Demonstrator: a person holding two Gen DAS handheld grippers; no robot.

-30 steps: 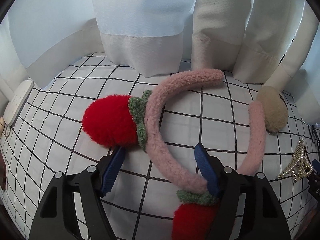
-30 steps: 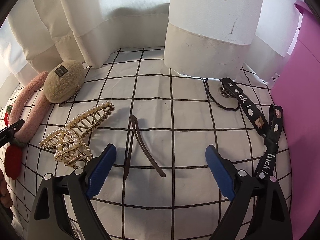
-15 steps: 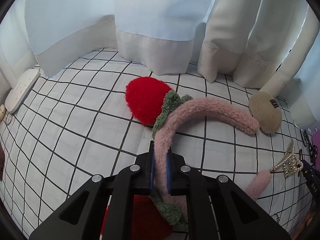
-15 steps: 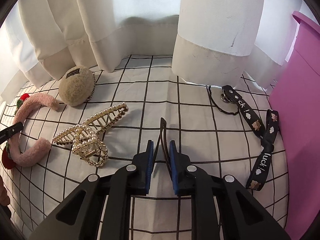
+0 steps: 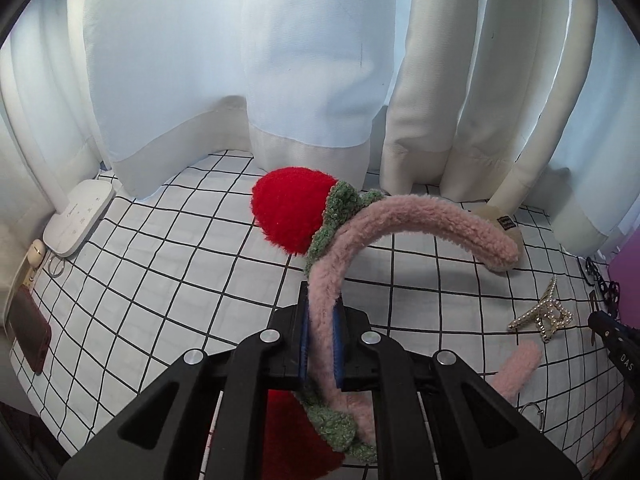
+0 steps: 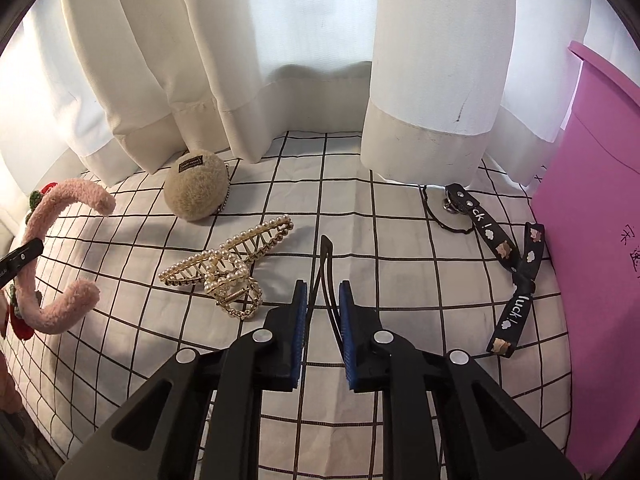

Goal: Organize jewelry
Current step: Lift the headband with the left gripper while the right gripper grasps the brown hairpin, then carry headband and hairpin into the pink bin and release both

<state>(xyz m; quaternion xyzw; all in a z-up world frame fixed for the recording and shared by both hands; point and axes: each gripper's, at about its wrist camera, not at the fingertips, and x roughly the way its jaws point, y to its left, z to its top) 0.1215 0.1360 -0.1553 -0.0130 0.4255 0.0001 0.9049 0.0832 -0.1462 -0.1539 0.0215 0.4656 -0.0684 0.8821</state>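
My left gripper is shut on a fluffy pink headband with two red strawberry pompoms, held clear above the checked cloth. The same headband shows at the left of the right wrist view, lifted. My right gripper is shut on a thin dark hair clip, whose tip sticks up past the blue pads. A pearl claw clip and a beige plush clip lie on the cloth to the left of it.
A black printed ribbon and a thin hair tie lie at the right, beside a tall pink box. White curtains hang at the back. A white device and a dark red case sit at the left edge.
Both grippers closed, the left on the pink headband and the right on the dark hair clip. Both then rose from the cloth with their items.
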